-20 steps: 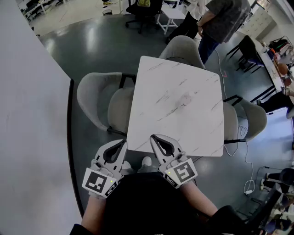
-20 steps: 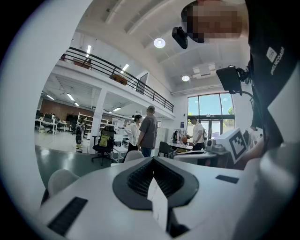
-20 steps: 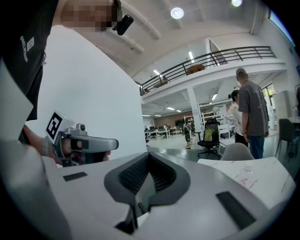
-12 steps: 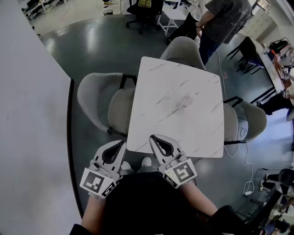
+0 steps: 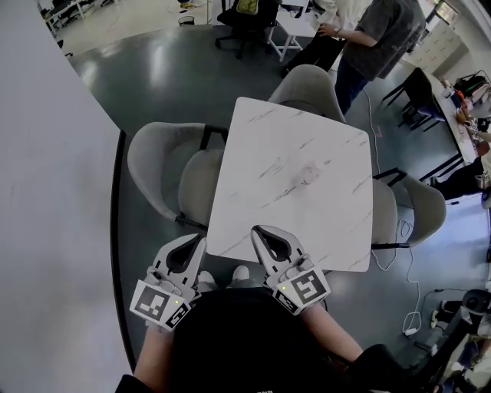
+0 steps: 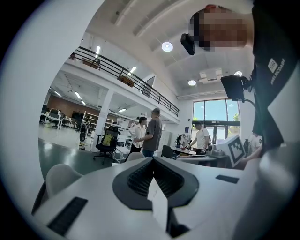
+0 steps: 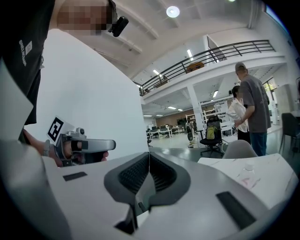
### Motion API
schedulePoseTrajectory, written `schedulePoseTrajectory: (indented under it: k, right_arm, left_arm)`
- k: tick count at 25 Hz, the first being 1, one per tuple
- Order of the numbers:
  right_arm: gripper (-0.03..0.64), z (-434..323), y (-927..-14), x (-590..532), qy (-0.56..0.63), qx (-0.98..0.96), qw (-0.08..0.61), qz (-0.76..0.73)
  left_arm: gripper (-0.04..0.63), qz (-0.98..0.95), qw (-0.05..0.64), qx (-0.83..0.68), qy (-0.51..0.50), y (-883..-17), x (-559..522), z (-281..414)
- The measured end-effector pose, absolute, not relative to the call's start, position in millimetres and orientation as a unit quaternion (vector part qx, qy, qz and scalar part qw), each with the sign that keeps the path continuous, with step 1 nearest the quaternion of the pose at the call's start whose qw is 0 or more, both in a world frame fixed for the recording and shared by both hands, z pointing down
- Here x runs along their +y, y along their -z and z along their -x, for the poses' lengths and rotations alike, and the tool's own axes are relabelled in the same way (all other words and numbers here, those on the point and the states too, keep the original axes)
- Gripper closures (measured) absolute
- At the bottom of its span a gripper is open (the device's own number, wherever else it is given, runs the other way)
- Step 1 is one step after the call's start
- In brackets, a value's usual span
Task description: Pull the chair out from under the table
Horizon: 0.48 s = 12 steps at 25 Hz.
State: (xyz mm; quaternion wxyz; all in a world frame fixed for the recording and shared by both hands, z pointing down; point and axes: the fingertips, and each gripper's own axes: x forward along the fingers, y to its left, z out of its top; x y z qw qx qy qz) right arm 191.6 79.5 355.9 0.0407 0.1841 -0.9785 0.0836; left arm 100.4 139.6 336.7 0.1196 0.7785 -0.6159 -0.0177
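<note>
A white marble-patterned square table (image 5: 295,180) stands below me in the head view. A grey shell chair (image 5: 165,176) is tucked under its left side, another (image 5: 307,88) at the far side, a third (image 5: 418,207) at the right. My left gripper (image 5: 201,240) hovers just off the table's near left corner, shut and empty. My right gripper (image 5: 257,230) is over the near edge of the table, also shut with nothing in it. In the left gripper view the jaws (image 6: 151,161) meet; in the right gripper view the jaws (image 7: 148,155) meet too.
A white wall (image 5: 54,215) runs close along the left, beside the left chair. Two people (image 5: 368,38) stand past the far chair. A black office chair (image 5: 242,19) is further back. A cable with a plug (image 5: 414,307) lies on the floor at the right.
The view has shifted slightly; the left gripper has drifted a little left and down in the picture. Both grippers stay shut. The chairs have not moved.
</note>
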Motion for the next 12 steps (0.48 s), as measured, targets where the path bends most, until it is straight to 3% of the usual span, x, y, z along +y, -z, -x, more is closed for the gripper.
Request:
schedulePoseTrajectory:
  k: [12]
  right_arm:
    - [0.604, -221.7, -374.5, 67.4, -0.098, -0.983, 0.045, -0.15]
  left_arm:
    - [0.591, -0.754, 0.131, -0.643, -0.007, -353.7, 131.4, -124.4]
